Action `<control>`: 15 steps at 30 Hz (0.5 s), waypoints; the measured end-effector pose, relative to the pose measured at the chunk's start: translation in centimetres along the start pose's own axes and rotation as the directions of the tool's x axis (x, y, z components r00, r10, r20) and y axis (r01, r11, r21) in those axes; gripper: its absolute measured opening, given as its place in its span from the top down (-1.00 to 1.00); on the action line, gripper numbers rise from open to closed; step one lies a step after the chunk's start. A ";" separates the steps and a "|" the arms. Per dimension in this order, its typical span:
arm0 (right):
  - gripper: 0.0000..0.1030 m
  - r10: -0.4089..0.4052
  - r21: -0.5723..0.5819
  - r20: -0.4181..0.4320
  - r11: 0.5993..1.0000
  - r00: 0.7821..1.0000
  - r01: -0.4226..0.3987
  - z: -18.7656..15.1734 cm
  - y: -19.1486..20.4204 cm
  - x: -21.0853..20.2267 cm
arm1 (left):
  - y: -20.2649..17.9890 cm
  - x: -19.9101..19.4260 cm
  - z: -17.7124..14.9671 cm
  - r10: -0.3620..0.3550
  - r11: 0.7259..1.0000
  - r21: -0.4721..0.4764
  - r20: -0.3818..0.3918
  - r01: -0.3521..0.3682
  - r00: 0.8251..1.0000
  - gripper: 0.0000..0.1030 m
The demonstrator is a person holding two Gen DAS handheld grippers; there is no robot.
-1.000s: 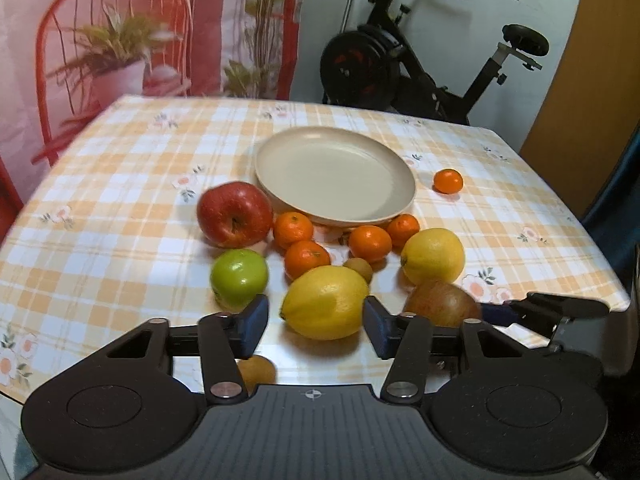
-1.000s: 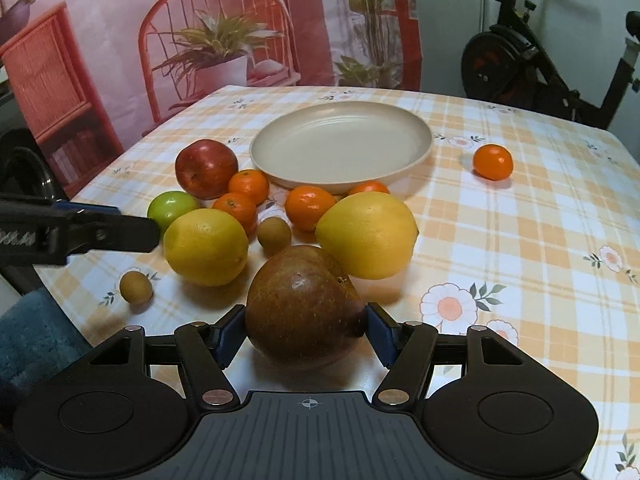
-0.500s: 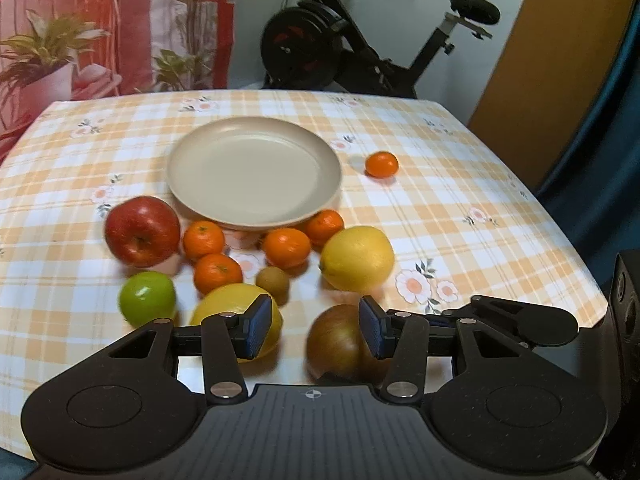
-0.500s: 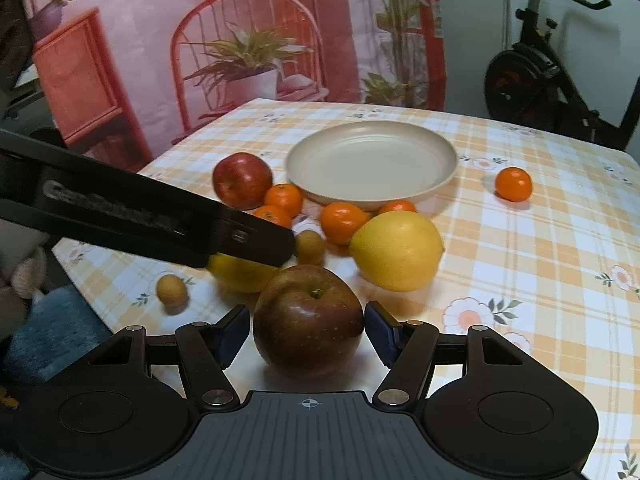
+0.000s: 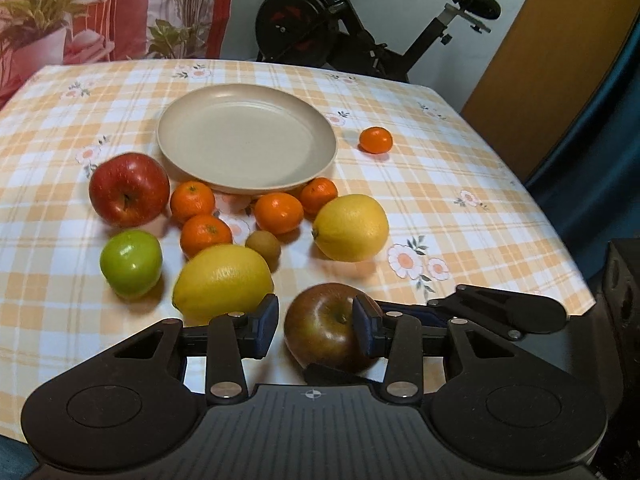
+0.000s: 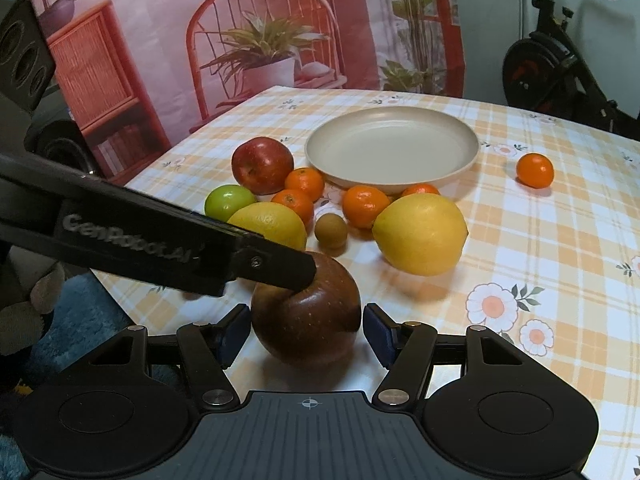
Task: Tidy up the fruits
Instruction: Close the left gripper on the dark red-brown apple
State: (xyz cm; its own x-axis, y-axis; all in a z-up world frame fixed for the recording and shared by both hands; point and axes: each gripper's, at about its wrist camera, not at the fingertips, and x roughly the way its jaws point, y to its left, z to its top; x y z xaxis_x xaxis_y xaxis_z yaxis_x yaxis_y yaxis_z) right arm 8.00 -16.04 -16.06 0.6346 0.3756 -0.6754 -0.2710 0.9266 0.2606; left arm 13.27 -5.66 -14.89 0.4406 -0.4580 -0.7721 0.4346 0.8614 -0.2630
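Both the left gripper (image 5: 316,330) and right gripper (image 6: 306,334) spread around the brown apple (image 6: 306,320), hiding its sides.

The plate (image 5: 246,148) sits far on the surface (image 5: 460,184). Near it cluster mandarins (image 5: 278,212), with two apples (image 5: 129,189) to the left and two lemons (image 5: 351,227) nearer. Nearest lies another apple (image 5: 326,326), between both tools. A lone mandarin (image 5: 375,140) lies right of the plate.
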 end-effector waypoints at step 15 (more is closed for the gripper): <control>-0.14 0.004 0.024 -0.024 1.000 1.000 -0.003 -0.2 -0.4 0.7 | 0.0 0.2 -0.6 -0.066 0.998 0.003 0.026 0.066 0.997 0.16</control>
State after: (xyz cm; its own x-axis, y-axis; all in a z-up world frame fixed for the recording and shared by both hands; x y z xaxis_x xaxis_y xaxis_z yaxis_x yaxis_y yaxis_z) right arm 8.43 -16.15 -16.74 0.6158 0.3783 -0.6911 -0.2552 0.9257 0.2794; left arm 12.89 -5.61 -15.45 0.4313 -0.5196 -0.7376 0.4648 0.8287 -0.3120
